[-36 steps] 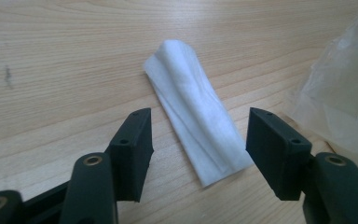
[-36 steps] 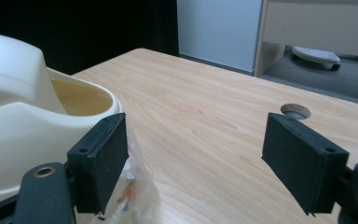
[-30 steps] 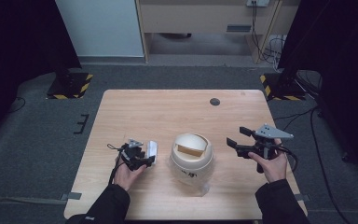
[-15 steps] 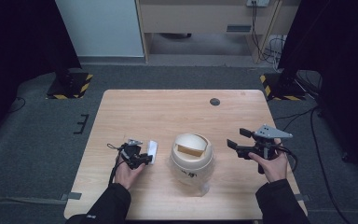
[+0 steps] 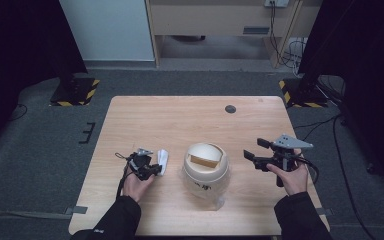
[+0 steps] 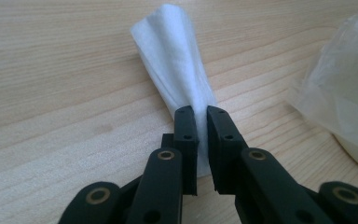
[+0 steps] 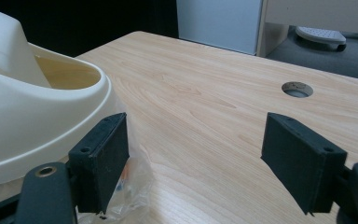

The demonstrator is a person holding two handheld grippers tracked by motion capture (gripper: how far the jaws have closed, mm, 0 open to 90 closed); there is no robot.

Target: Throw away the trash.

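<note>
Left gripper view: left hand-held gripper just clamped onto the folded white paper tissue lying on the wood surface, long axis straight ahead; cream swing-lid bin sits to its right.

A light wooden table has a round cable hole near its far edge. On the floor beyond stand two yellow-and-black striped stand bases.
</note>
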